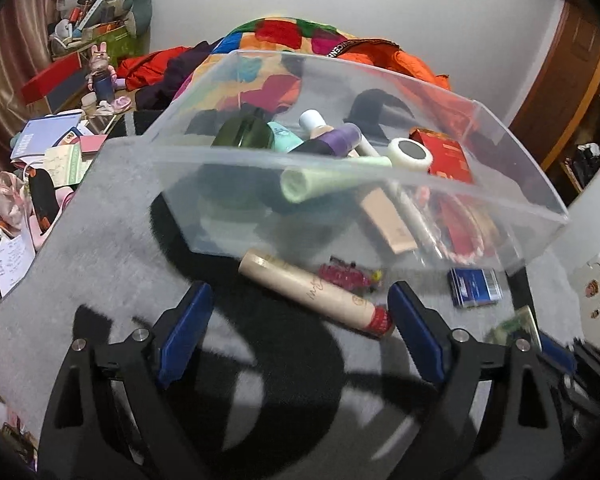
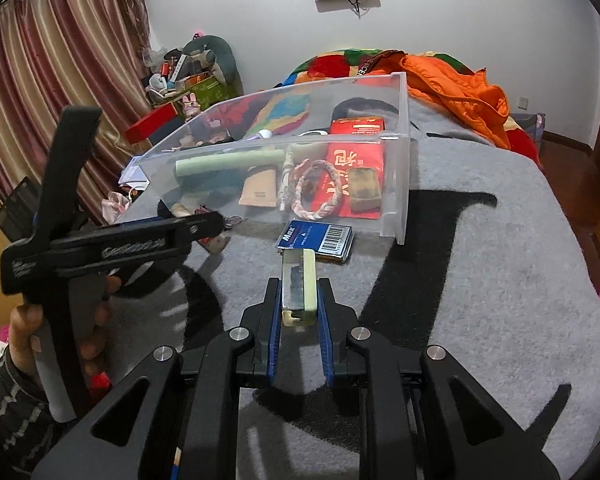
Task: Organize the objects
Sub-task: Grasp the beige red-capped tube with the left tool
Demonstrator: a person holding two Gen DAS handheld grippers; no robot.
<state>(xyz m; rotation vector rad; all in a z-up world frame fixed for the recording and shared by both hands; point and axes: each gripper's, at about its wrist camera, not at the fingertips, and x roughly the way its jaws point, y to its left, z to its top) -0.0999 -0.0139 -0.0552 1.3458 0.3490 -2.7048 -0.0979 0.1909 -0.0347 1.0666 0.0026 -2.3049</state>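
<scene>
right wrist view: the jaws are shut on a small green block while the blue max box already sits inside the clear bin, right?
Not quite. The right wrist view shows the right gripper shut on the small green block, but the blue Max box lies on the grey blanket just outside the clear bin, by its near wall, not inside it.

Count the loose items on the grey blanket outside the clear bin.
3: a beige tube, a pink clip just behind it, a blue box to their right. Others may be hidden.
</scene>
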